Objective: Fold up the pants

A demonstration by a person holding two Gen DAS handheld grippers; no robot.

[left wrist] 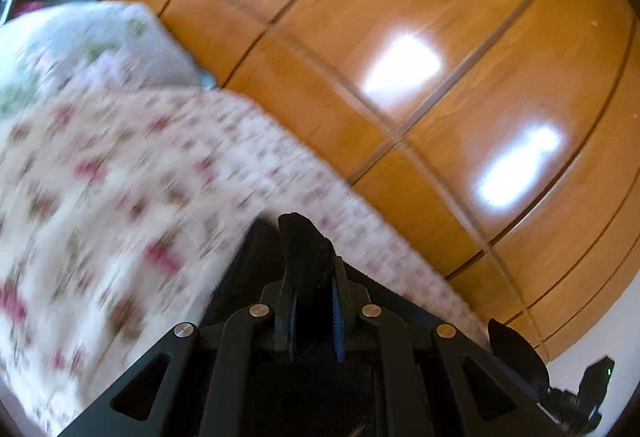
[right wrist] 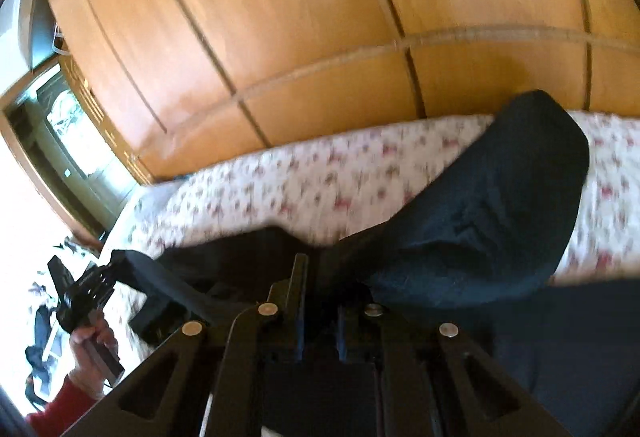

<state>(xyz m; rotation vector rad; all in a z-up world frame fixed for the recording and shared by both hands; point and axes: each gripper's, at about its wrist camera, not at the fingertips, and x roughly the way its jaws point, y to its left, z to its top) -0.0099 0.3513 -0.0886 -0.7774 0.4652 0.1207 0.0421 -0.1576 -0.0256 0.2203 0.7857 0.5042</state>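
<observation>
The dark navy pants [right wrist: 492, 213] are lifted above a bed with a floral sheet [right wrist: 320, 185]. In the left wrist view my left gripper [left wrist: 312, 273] is shut on a dark edge of the pants [left wrist: 304, 249], which sticks up between the fingers. In the right wrist view my right gripper [right wrist: 320, 285] is shut on another part of the pants, and the cloth drapes up and to the right over the bed. The left gripper [right wrist: 86, 289] also shows in the right wrist view at lower left, held by a hand, with pants cloth stretched from it.
A glossy wooden wardrobe [left wrist: 400, 57] runs right behind the bed. A floral pillow [left wrist: 92, 41] lies at the bed's far left. A doorway or window [right wrist: 68, 141] is at the left. The right gripper [left wrist: 576, 393] shows at the left wrist view's lower right.
</observation>
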